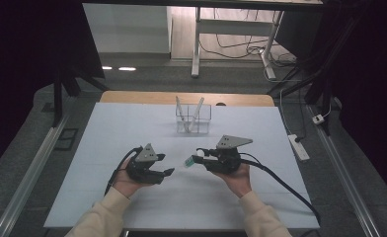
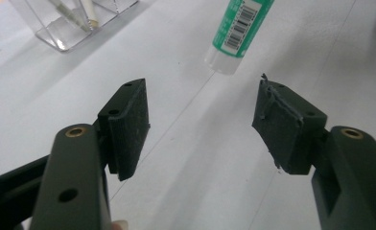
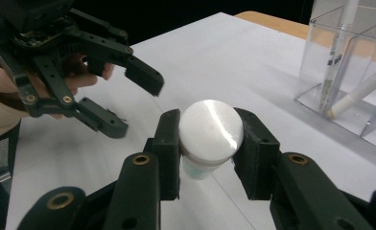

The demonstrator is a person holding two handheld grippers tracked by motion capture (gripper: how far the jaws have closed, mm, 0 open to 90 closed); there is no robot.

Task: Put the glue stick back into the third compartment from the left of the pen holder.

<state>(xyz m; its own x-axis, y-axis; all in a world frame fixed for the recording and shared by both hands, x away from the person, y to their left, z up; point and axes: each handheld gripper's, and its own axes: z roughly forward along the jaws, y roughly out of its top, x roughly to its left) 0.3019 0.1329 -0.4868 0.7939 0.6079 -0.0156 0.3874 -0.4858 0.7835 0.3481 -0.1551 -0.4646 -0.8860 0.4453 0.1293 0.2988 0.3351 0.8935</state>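
Note:
A glue stick (image 1: 188, 161) with a green label and a white cap is held off the white table sheet (image 1: 97, 148) in my right gripper (image 1: 195, 156). In the right gripper view the pads press both sides of the glue stick (image 3: 210, 125) just under its cap, so the right gripper (image 3: 207, 141) is shut on it. My left gripper (image 1: 165, 164) stands open a short way to the left, pointing at the stick. In the left gripper view nothing lies between the spread pads of the left gripper (image 2: 200, 124), and the glue stick (image 2: 239, 26) hangs beyond them.
A clear plastic holder (image 1: 193, 119) with two pens leaning in it stands at the far middle of the table. It appears as the holder (image 2: 71, 28) at top left and the holder (image 3: 349, 67) at right. A power strip (image 1: 298, 147) lies on the floor to the right.

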